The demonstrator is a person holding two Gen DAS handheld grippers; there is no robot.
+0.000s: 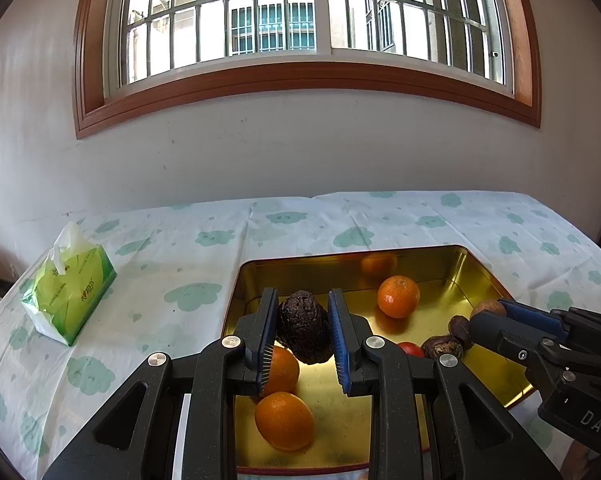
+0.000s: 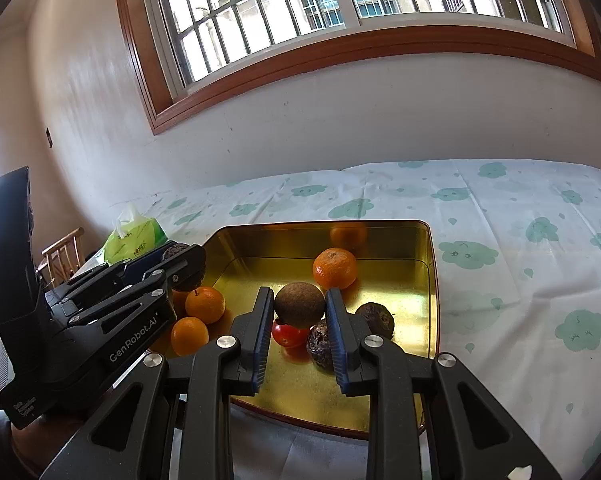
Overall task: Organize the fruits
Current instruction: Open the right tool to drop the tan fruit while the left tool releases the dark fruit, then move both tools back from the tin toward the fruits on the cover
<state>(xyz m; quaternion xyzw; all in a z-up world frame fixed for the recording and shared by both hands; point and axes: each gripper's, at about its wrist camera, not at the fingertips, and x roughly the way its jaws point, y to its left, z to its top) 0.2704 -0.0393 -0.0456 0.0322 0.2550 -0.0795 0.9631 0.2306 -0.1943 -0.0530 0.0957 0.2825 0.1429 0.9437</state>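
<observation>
A gold metal tray [image 1: 472, 264] [image 2: 428, 280] sits on the table and holds the fruit. My left gripper [image 1: 303, 322] is shut on a dark wrinkled passion fruit [image 1: 304, 326] above the tray's left part. My right gripper [image 2: 299, 312] is shut on a smooth brown round fruit [image 2: 299, 304] above the tray. In the tray lie three oranges [image 1: 398, 296] [image 1: 283, 420] [image 1: 282, 368], a red tomato [image 2: 289, 334] and two dark wrinkled passion fruits [image 2: 375, 318] [image 2: 319, 344]. The right gripper also shows in the left wrist view [image 1: 490, 312].
A green tissue pack [image 1: 70, 300] lies on the table at the left. The table has a white cloth with green cloud prints [image 2: 500, 240]. A white wall with a window stands behind. A wooden chair [image 2: 62, 254] stands at the far left.
</observation>
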